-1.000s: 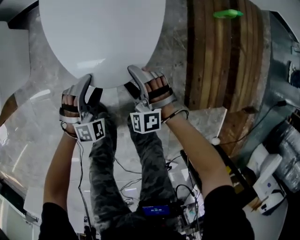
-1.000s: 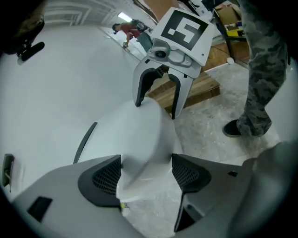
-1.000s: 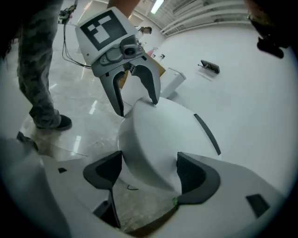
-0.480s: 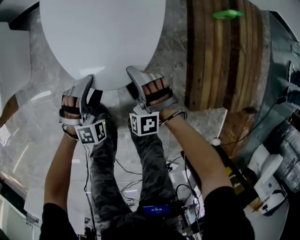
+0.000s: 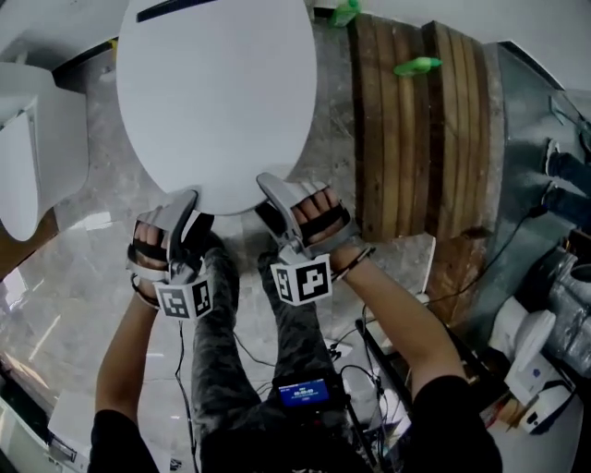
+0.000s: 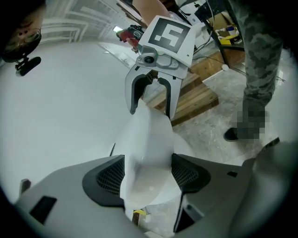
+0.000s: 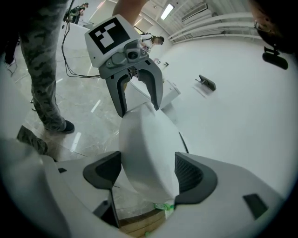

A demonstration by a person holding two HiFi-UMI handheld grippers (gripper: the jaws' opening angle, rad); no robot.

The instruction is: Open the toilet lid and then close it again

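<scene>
- Toilet lid [image 5: 217,102]: one, white and oval. It stretches away ahead of both claws, and its near rim runs in between their pads.
- Claws: two, one in each of the person's hands.
- The left claw [image 5: 187,205] is clamped on the near-left part of the rim. In its own view [image 6: 148,174] both dark pads press against the white edge [image 6: 146,144].
- The right claw [image 5: 270,187] is clamped on the near-right part of the rim, just beside the left one. In its own view [image 7: 149,174] the rim [image 7: 149,148] fills the gap, with a pad touching each side.
- Each gripper view shows the other claw facing it a little further along the rim and straddling it too.
- Hands: two. The left hand [image 5: 148,242] and right hand [image 5: 319,212] are each strapped in just behind their claw.
- Marker cubes: two, [image 5: 185,299] and [image 5: 301,280], one at the rear of each claw on the person's side.
- Whatever lies under the lid is hidden.
- Wooden platform [image 5: 416,139]: one, close to the right of the right claw.
- Green things: two, [image 5: 417,66] and [image 5: 343,13], at the platform's far end, well beyond the claws.
- White fixture [image 5: 32,148]: one, well to the left of the left claw.
- Legs: two, in camouflage trousers [image 5: 300,342], behind the claws.
- Cables [image 5: 245,333] trail over the marble floor [image 5: 65,268] there.
</scene>
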